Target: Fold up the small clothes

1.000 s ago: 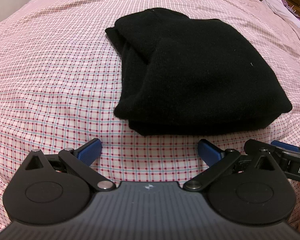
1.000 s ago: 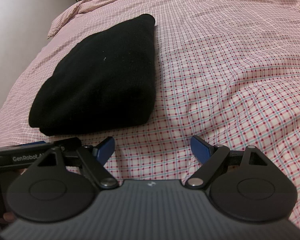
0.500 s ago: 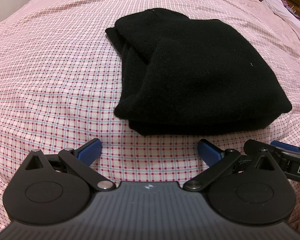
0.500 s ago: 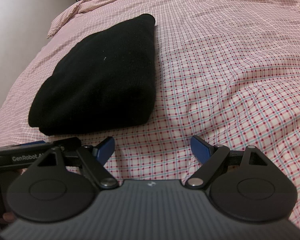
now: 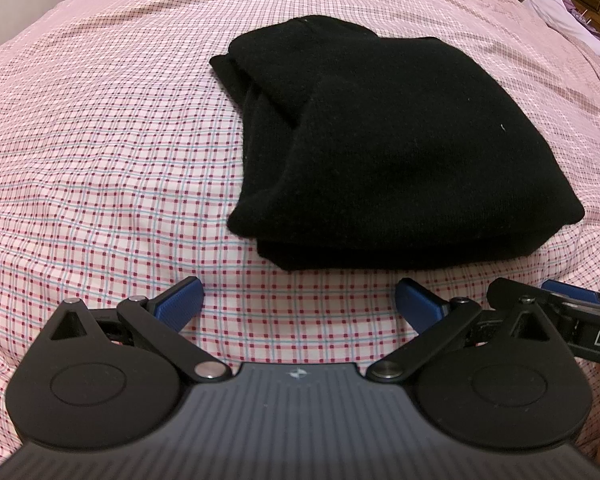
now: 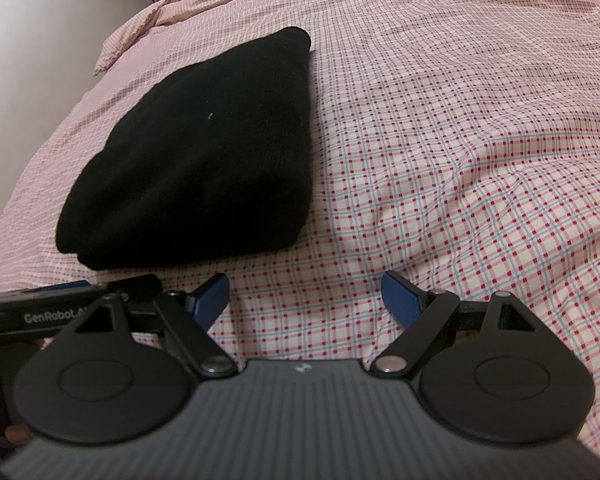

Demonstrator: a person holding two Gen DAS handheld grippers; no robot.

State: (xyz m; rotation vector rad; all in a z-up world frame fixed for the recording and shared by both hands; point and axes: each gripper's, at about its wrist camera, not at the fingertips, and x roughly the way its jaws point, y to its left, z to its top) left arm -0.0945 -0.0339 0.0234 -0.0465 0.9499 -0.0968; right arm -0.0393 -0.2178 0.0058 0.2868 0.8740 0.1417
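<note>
A black knit garment [image 5: 380, 152] lies folded into a thick rectangular bundle on the checked bed sheet; it also shows in the right wrist view [image 6: 204, 152]. My left gripper [image 5: 298, 298] is open and empty, just in front of the bundle's near edge. My right gripper [image 6: 304, 294] is open and empty, in front of the bundle's near right corner. Each gripper shows at the edge of the other's view: the right one in the left wrist view [image 5: 572, 312], the left one in the right wrist view [image 6: 52, 304].
The pink checked bed sheet [image 5: 100, 140] covers the whole bed, with soft wrinkles to the right [image 6: 480, 140]. A wooden headboard with light cloth on it [image 5: 560, 4] stands at the far right. A pale wall [image 6: 40, 20] runs along the bed's left side.
</note>
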